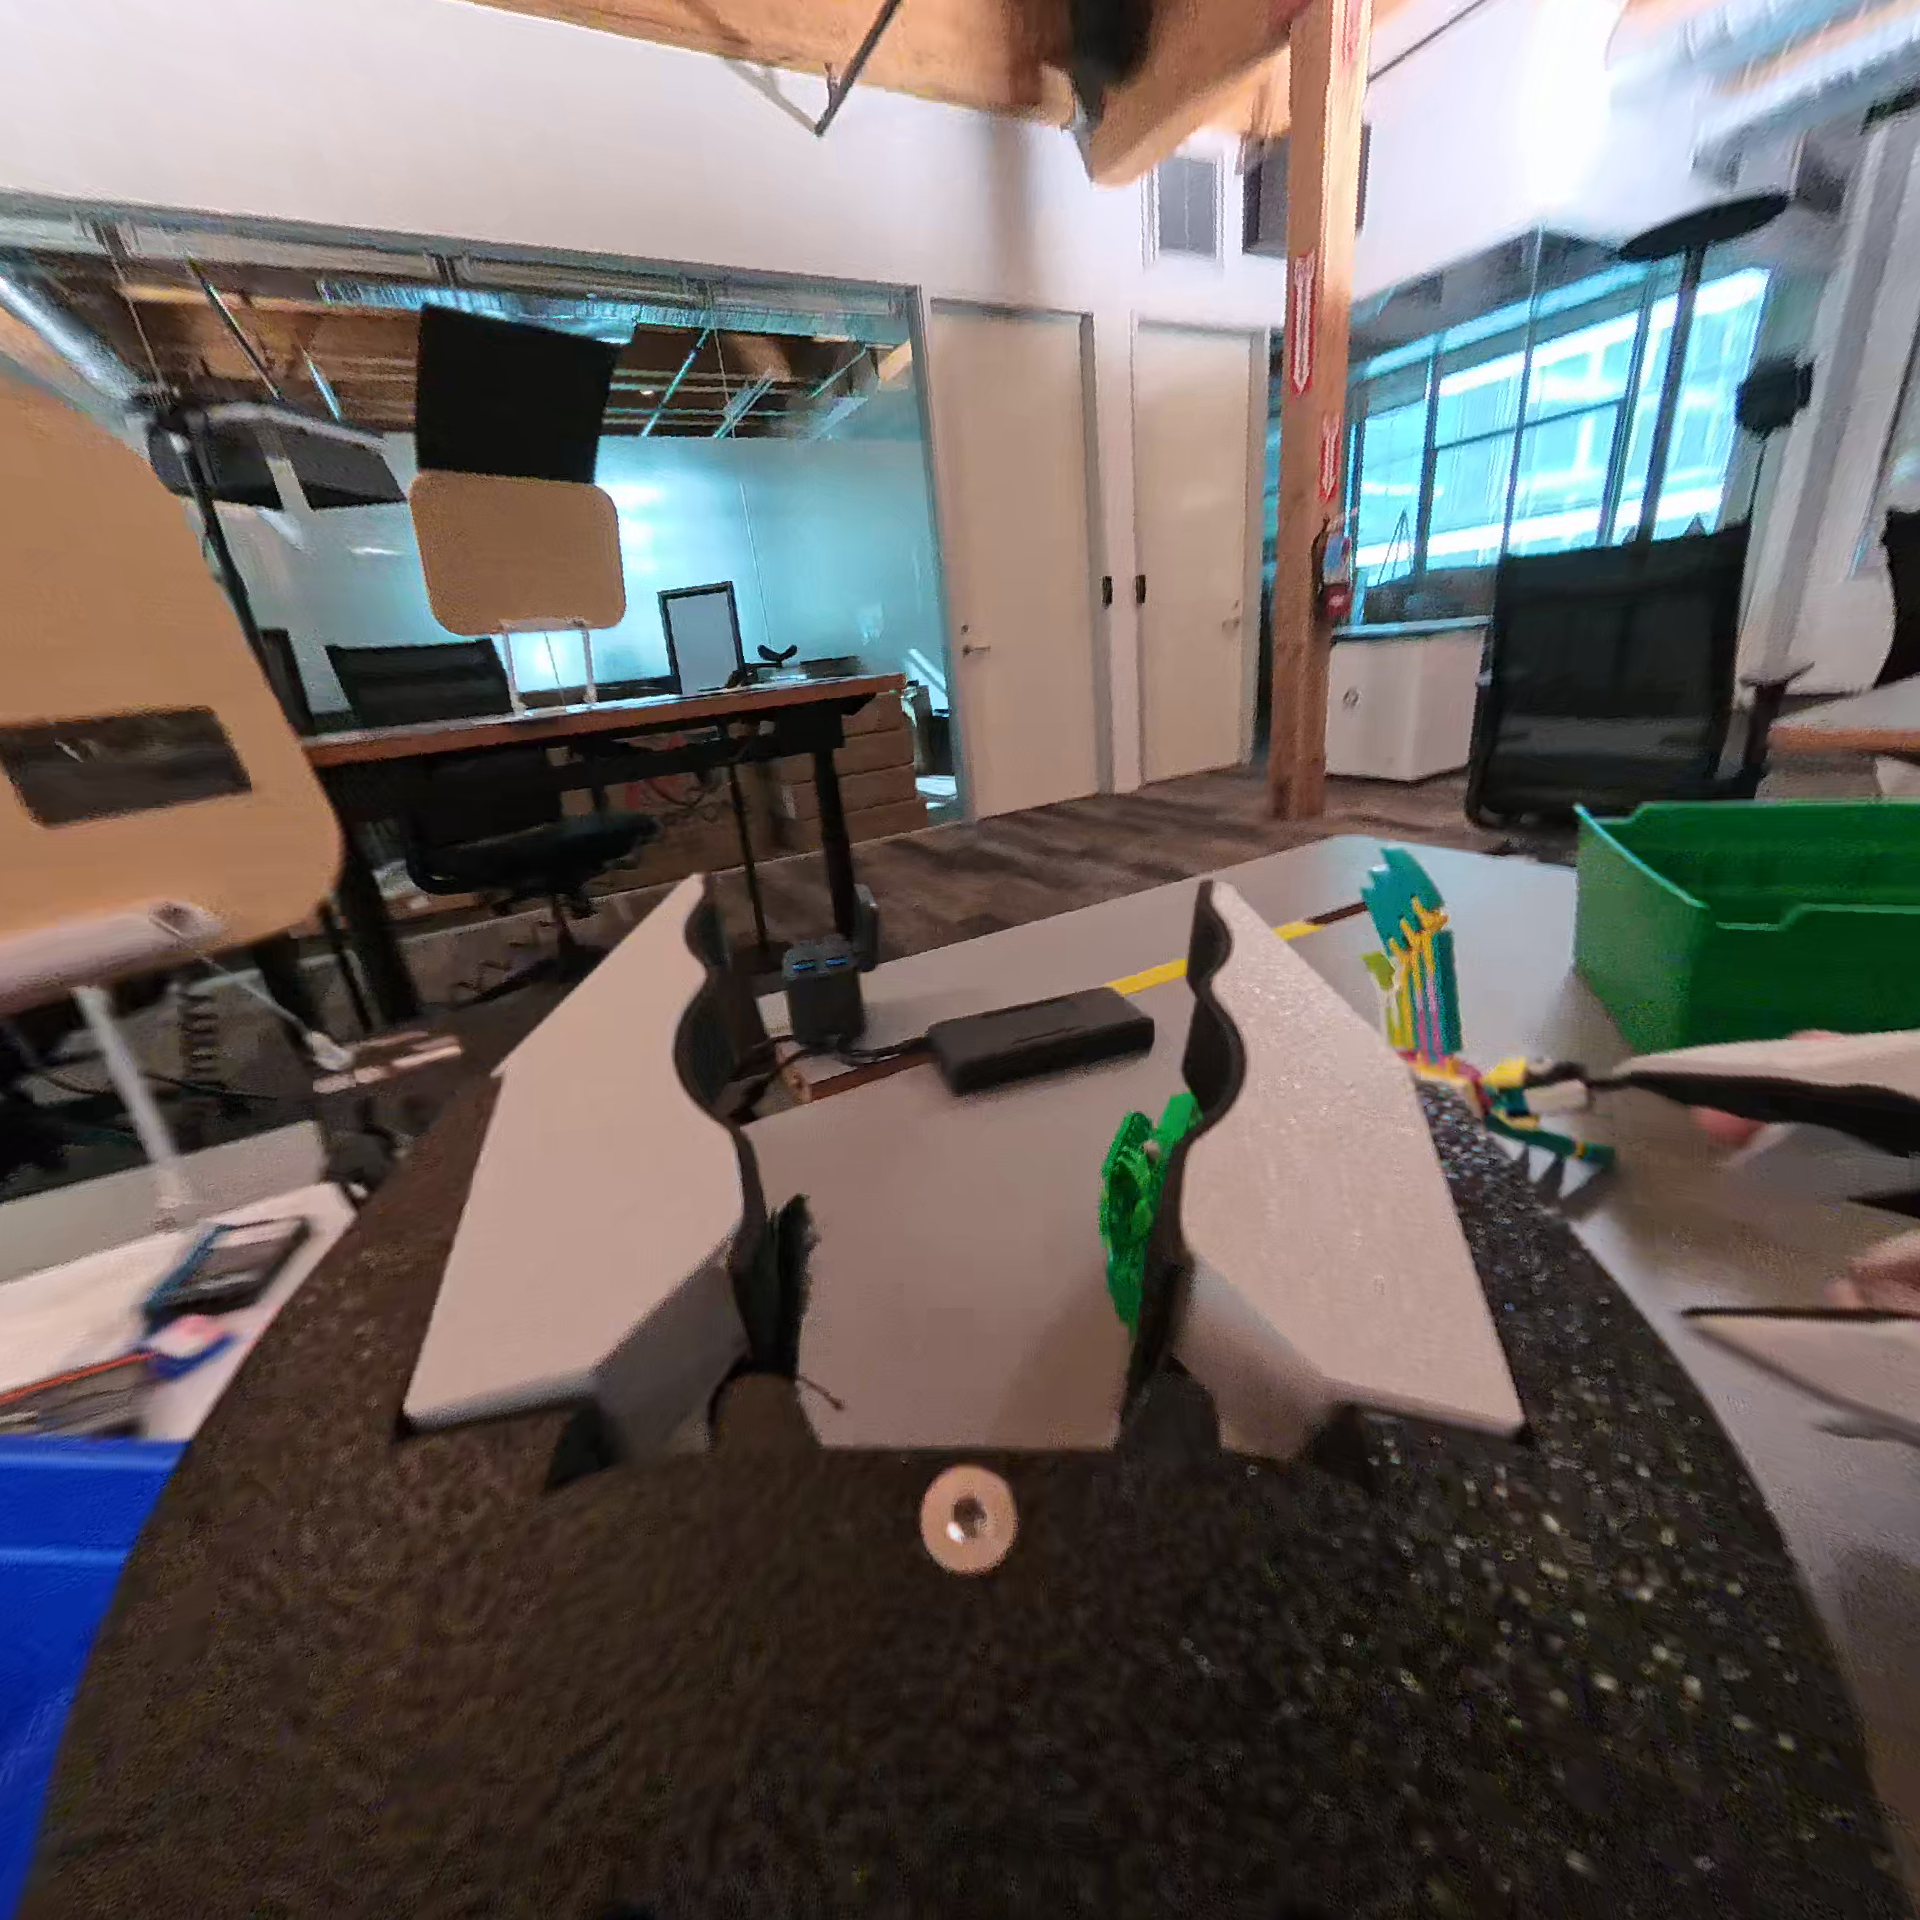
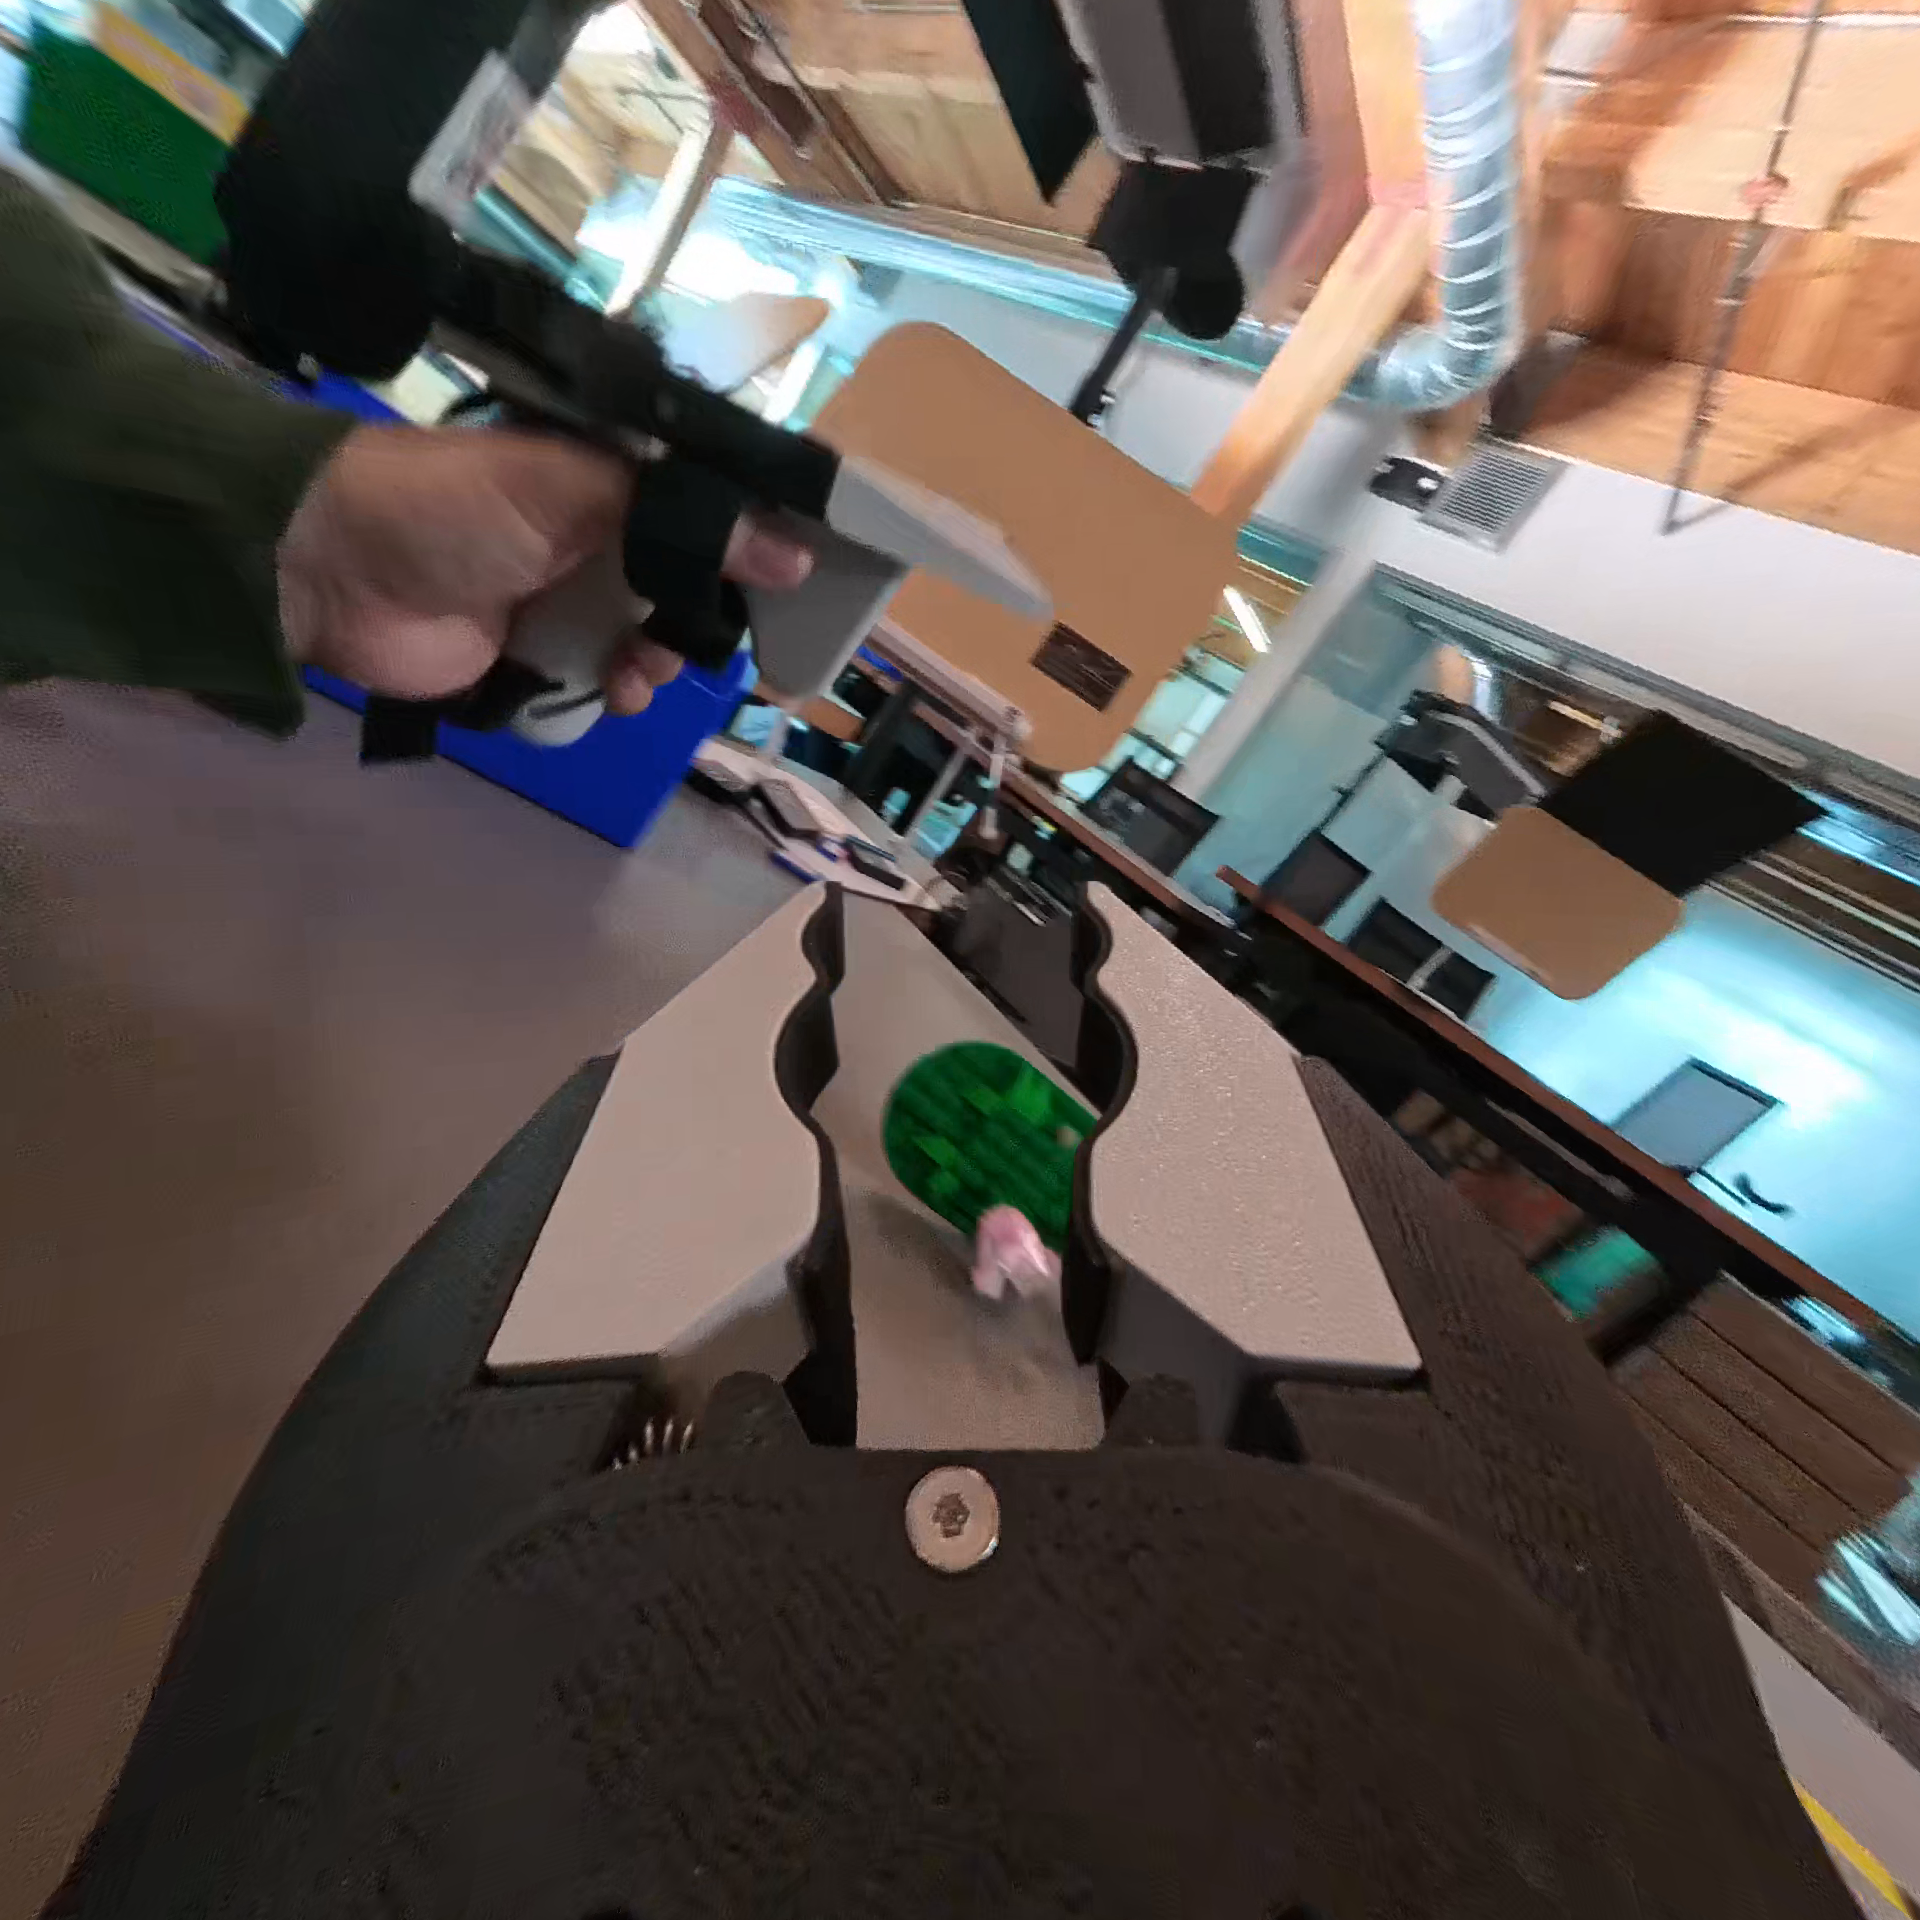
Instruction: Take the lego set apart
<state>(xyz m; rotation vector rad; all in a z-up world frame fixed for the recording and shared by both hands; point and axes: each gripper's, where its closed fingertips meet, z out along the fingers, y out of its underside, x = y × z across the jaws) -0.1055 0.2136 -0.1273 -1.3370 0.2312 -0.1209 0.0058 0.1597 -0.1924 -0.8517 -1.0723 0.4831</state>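
Observation:
A tall teal, yellow and pink lego tower (image 1: 1415, 961) stands on the grey table (image 1: 966, 1268). A small many-coloured lego cluster (image 1: 1527, 1107) lies at its foot, just off the tips of my right gripper (image 1: 1662, 1195). My left gripper (image 1: 966, 1039) is wide open, and a green lego piece (image 1: 1138, 1210) rests against its right finger. In the right wrist view, my right gripper (image 2: 961, 914) has its jaws apart. A round green studded plate (image 2: 982, 1143) and a blurred pink piece (image 2: 1008, 1257) sit between them, against the right finger only. A hand holds the left gripper (image 2: 914, 566) above the table.
A green bin (image 1: 1766, 914) stands at the right of the table. A blue bin (image 1: 62, 1579) sits at the left and also shows in the right wrist view (image 2: 613, 758). A black power brick (image 1: 1039, 1037) and a USB hub (image 1: 826, 987) lie at the far edge. The round green studded plate (image 2: 982, 1143) sits 15 cm or so from the ends of my right fingers.

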